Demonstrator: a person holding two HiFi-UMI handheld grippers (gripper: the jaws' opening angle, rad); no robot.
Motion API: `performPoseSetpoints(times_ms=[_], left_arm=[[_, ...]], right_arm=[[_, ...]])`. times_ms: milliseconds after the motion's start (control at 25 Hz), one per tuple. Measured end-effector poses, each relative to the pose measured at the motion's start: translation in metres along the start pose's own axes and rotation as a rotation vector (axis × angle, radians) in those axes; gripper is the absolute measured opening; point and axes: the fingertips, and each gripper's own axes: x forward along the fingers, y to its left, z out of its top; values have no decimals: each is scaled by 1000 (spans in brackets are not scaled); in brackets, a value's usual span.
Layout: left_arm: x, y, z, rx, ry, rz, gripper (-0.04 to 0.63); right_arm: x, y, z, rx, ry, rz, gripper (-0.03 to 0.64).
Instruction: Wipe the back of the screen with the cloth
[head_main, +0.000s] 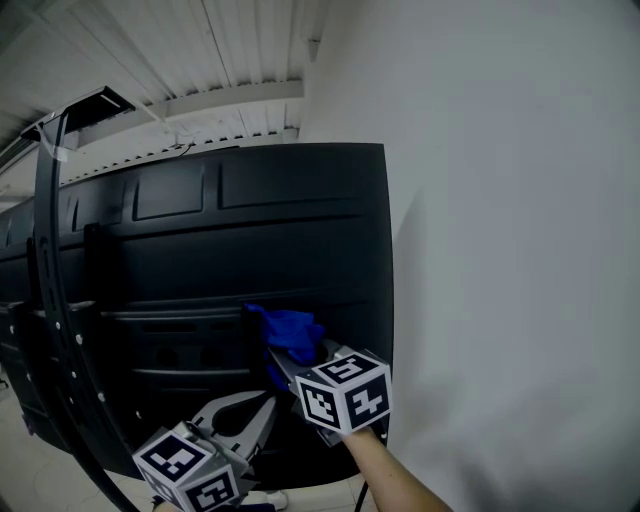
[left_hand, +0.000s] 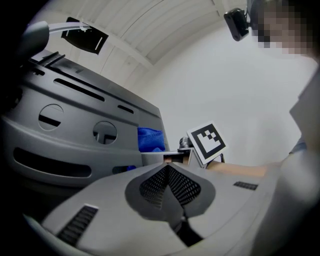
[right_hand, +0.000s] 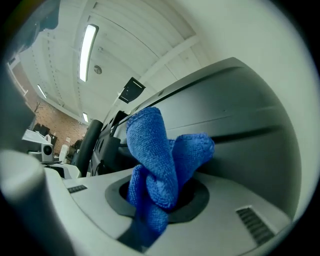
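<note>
Blue cloth sits bunched in my right gripper. The jaws are clamped on its lower folds, and two thick lobes stand up out of them. In the head view that gripper reaches up and left from my bare forearm, with its marker cube just behind the jaws. The cloth lies against the lower right part of the screen's back, close to its right edge. From the right gripper view I cannot tell how firmly it presses on the dark panel.

My left gripper has its mesh-padded jaws closed tip to tip with nothing between them. In the head view it hangs low, just below and left of the right one, pointing up toward the screen's bottom edge without touching it. Its own camera sees the cloth and the other gripper's marker cube just ahead.

Beyond them the screen's back spreads wide, with moulded ribs, recessed panels and round holes. A black curved stand post runs down its left side. Behind it rise a plain white wall and a panelled white ceiling.
</note>
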Motion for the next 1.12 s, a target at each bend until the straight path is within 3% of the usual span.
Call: performPoseSetpoints(times_ms=[520,800,960,1120], left_arm=[[38,-13,-26,-31,-10,-37,9],[41,-13,-41,-57,17,-18,9],[36,-9,-44,-61,23,2,9],[23,-3,-52,-61,26,27,9]], right_arm=[[-77,-90,-7,1,29,-170,87],[-121,-142,-5,6,18,-298,87],[-122,-144,-6,4,19,-313,87],[-118,-106,-8,-57,2,-270,87]])
